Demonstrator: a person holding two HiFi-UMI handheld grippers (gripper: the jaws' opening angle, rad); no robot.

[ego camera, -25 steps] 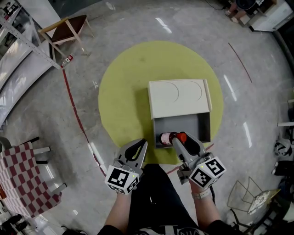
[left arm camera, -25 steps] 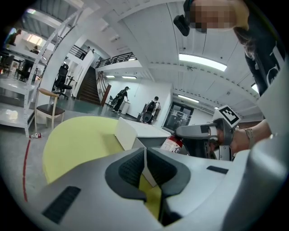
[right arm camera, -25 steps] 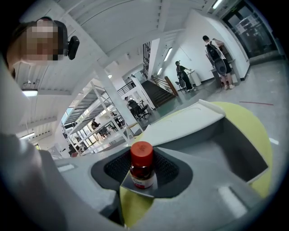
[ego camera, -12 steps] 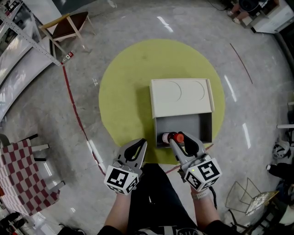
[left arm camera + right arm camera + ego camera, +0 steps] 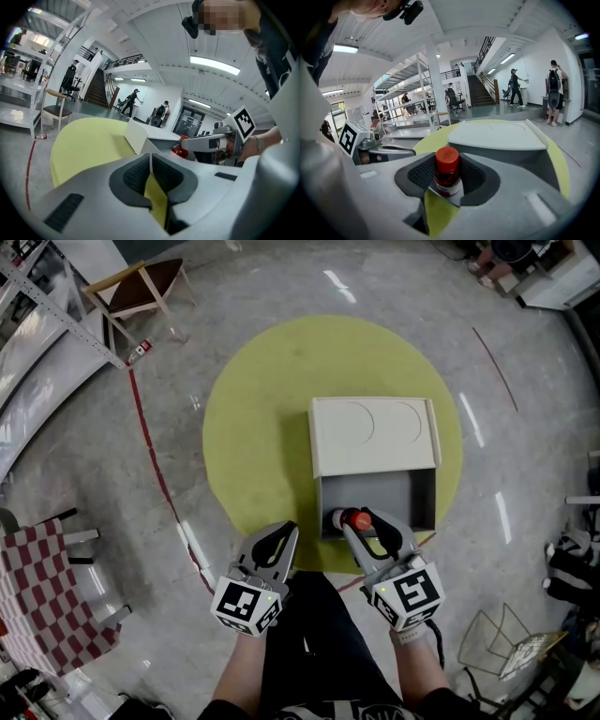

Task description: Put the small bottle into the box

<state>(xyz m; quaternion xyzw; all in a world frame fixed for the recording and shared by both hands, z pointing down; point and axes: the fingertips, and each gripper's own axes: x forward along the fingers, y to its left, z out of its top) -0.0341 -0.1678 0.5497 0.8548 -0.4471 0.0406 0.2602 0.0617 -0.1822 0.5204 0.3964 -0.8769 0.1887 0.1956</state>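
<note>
The small bottle (image 5: 447,174) has a red cap, dark contents and a white label; my right gripper (image 5: 448,180) is shut on it, cap upright between the pads. In the head view the bottle (image 5: 355,518) sits at the tips of my right gripper (image 5: 358,521), right at the near left edge of the grey box (image 5: 424,491), whose white lid (image 5: 373,434) is folded back behind it. My left gripper (image 5: 279,538) hangs to the left over the yellow mat, jaws closed together with nothing between them (image 5: 150,169). The bottle's red cap (image 5: 180,151) also shows in the left gripper view.
The box stands on a round yellow mat (image 5: 262,437) on a grey polished floor. A red line (image 5: 155,465) curves across the floor at left. A wooden chair (image 5: 141,292) stands far left, a checkered cloth (image 5: 42,601) near left, a wire basket (image 5: 506,638) at right.
My right gripper has turned a little and drawn the bottle slightly left and toward me, so the cap now stands up at the box's near edge. The left gripper has stayed put.
</note>
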